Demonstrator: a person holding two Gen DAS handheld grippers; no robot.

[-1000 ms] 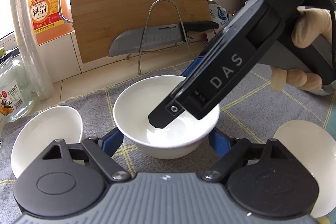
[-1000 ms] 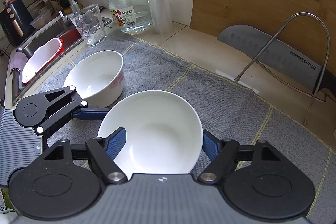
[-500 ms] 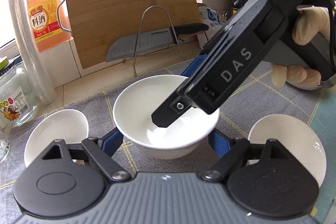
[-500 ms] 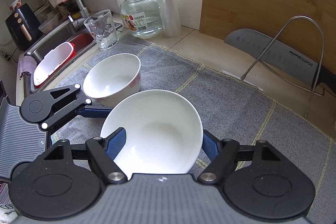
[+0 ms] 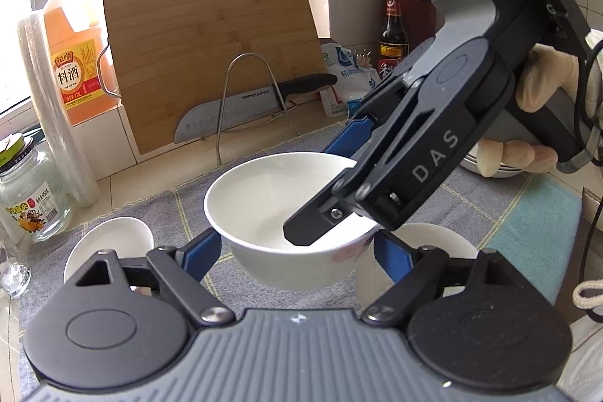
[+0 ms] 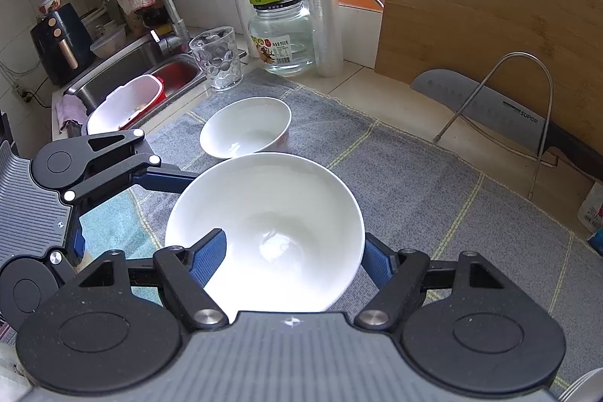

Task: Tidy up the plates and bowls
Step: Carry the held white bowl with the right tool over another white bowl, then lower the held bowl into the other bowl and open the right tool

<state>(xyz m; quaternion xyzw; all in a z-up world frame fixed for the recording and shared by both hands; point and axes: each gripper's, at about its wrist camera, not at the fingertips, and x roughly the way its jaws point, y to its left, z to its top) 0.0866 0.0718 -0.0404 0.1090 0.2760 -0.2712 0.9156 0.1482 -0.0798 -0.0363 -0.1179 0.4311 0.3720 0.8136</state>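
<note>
At far left a second white bowl sits upright on the grey mat that covers the counter. Next comes the left tool, its fingers partly spread and pressed to opposite sides of the held bowl, low on the wall. This bowl sits straight ahead of it, between the pads, mouth up, and we judge it to hang clear of the mat. The right tool reaches in from the right. It is closed down on the same bowl, one finger inside the rim and the other outside the wall, so both tools share the load. Just right of the held bowl and lower, a third white dish rests on the mat, partly hidden by the bowl.

Being round, the bowl has no long axis to line up. What matters next, we think, is which resting bowl lies under it. The dish on the right is nearer, almost below its right edge, while the left bowl stands a little apart.
</note>
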